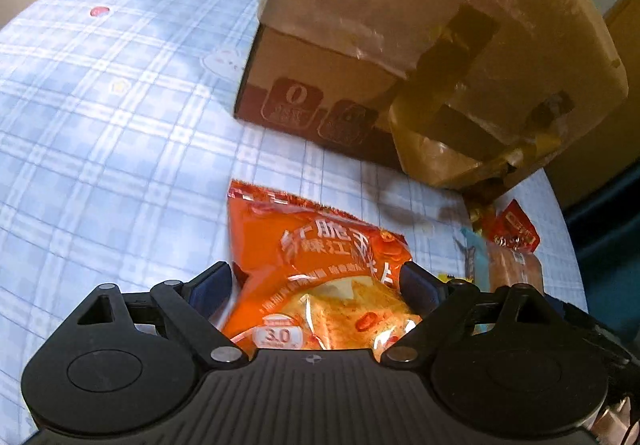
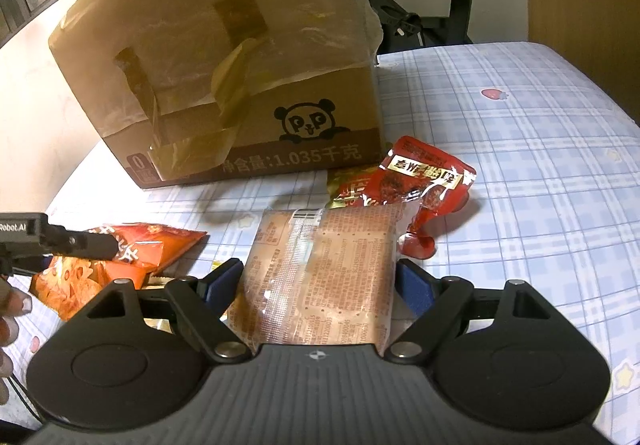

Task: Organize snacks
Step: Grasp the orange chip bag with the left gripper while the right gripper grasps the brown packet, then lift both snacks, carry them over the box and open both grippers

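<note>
My left hand-held gripper (image 1: 316, 281) sits at the bottom of the left wrist frame, its blue pads pressed on either side of an orange chip bag (image 1: 316, 277), gripping it. The bag runs up from between the fingers toward frame centre over the blue plaid cloth (image 1: 100, 149) covering the worktop.

Cardboard box (image 1: 400, 25) fills the upper right of that frame, its taped flaps leaning toward the camera. It stands on the cloth, apart from the orange bag.

Lower right edge of the left wrist view: a red snack packet (image 1: 516, 231) and a brown wrapped piece just below it, partly hidden behind the gripper frame.

My right hand-held gripper (image 2: 318, 281) is at the bottom of the right wrist frame, closed on a clear-wrapped brown pastry pack (image 2: 320, 269); the pads touch both its sides. The pack's printed back faces the camera.

Just above the pack's far end, right of centre, the red snack packet (image 2: 424, 181) lies crumpled on the cloth (image 2: 520, 165), overlapping a gold-and-red wrapper (image 2: 344, 185) at the foot of the box (image 2: 224, 65).

Left edge of the right wrist view: the orange bag (image 2: 120, 265) again, with the left gripper's dark finger across it. Whether either bag is lifted clear of the cloth, I cannot tell.
</note>
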`<state>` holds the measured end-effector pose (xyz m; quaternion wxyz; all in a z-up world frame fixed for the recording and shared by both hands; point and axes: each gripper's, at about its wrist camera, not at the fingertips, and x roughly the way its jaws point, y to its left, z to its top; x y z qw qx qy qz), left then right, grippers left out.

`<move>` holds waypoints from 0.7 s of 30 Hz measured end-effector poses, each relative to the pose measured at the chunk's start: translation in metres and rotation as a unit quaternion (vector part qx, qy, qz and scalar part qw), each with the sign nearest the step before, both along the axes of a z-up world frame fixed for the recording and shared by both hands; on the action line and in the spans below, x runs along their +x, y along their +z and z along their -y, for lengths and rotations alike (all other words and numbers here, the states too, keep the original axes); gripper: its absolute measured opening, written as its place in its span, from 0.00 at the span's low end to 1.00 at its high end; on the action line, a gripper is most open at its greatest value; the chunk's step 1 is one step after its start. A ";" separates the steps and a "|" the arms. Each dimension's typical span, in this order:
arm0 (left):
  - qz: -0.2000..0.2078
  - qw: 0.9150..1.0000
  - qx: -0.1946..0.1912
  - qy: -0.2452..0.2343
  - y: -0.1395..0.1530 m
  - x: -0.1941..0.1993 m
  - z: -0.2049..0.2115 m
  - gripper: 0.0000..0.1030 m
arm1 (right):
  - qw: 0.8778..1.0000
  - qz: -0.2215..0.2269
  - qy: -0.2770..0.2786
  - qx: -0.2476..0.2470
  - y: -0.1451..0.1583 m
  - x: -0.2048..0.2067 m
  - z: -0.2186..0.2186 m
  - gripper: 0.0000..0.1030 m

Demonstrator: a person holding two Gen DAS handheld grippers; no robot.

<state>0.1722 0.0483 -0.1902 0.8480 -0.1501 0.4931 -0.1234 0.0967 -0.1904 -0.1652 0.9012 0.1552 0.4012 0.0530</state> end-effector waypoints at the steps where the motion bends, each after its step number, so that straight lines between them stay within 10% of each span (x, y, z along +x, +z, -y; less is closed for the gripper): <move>1: -0.002 1.000 -0.001 -0.002 -0.001 0.001 0.001 0.90 | 1.000 0.000 0.000 0.000 -0.001 0.000 0.000 0.82; 12: 0.052 0.999 0.006 -0.017 0.009 -0.008 -0.001 0.60 | 1.000 0.018 0.006 0.012 0.005 -0.005 0.001 0.77; 21: 0.124 0.992 -0.009 -0.006 0.050 -0.023 -0.022 0.60 | 0.997 0.071 0.013 0.020 0.040 -0.011 0.002 0.77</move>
